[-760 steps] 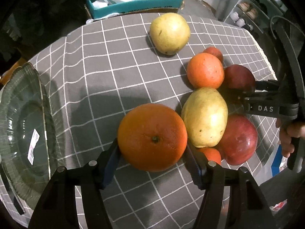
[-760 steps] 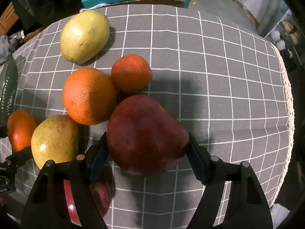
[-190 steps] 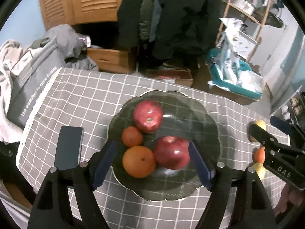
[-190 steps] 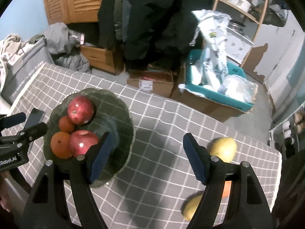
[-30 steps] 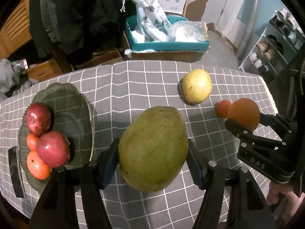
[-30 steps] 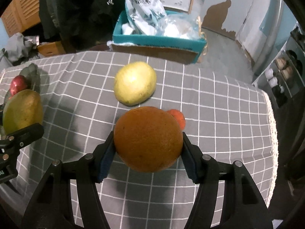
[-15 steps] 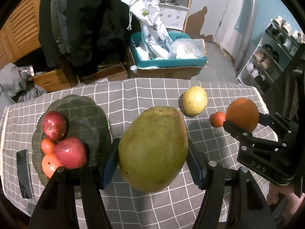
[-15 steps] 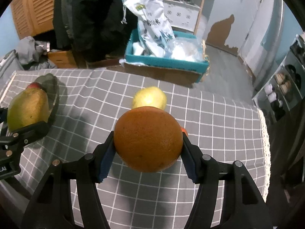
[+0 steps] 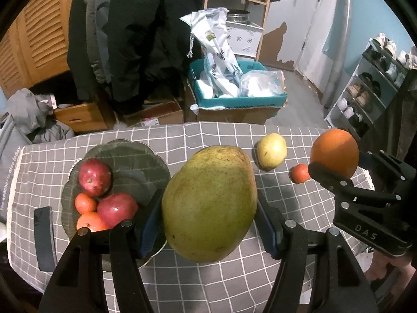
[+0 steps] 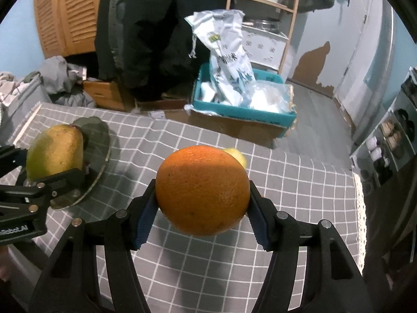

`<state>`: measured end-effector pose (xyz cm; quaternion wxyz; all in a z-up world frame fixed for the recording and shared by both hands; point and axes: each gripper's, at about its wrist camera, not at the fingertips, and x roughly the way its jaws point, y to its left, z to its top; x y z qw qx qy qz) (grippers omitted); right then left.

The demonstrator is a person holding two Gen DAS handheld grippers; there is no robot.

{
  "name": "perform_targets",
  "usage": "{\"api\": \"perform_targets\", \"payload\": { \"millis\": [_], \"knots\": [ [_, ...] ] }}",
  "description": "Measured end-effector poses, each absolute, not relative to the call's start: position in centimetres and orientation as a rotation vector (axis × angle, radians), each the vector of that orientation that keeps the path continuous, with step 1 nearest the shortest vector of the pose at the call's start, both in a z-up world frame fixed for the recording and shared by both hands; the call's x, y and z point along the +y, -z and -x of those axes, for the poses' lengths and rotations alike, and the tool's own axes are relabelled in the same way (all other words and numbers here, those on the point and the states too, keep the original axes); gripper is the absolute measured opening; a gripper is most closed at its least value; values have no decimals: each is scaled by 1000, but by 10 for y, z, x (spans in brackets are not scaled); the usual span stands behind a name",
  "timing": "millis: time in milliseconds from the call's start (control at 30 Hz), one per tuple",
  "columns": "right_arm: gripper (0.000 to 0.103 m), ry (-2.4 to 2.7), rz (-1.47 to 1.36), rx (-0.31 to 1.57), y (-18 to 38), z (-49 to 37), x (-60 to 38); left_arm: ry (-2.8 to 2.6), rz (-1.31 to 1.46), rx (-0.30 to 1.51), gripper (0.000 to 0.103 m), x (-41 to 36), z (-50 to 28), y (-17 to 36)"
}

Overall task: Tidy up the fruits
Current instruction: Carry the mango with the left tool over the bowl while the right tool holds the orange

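My left gripper (image 9: 209,221) is shut on a big green-yellow pear (image 9: 209,203), held well above the grey checked tablecloth. The dark glass plate (image 9: 125,159) lies below to the left with two red apples (image 9: 95,177) and two oranges (image 9: 84,203) on it. My right gripper (image 10: 202,214) is shut on a large orange (image 10: 202,190), also up in the air; the same gripper and orange (image 9: 335,156) show at the right of the left wrist view. On the cloth lie a yellow pear (image 9: 271,150) and a small orange (image 9: 299,173).
A dark phone (image 9: 44,237) lies left of the plate. Behind the table stand a teal box of bags (image 9: 234,88), cardboard boxes, hanging coats and a shoe rack (image 9: 370,88). A lace table edge (image 10: 361,208) runs along the right.
Both grippers have risen with their fruit, and the table looks smaller and farther below. The plate has come further into the left wrist view.
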<state>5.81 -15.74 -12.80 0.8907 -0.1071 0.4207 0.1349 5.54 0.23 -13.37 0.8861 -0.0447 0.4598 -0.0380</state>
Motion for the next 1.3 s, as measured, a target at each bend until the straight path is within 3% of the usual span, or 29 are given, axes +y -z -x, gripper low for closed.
{"api": "perform_targets", "payload": {
  "millis": [767,1300],
  "knots": [
    [64,-372,236,820,106,-62,-98,-45,130,883,67,69,-46,114],
    [64,-471,228,853,121,-81,-40,-120,198,927,67,126,-56,142]
  ]
}}
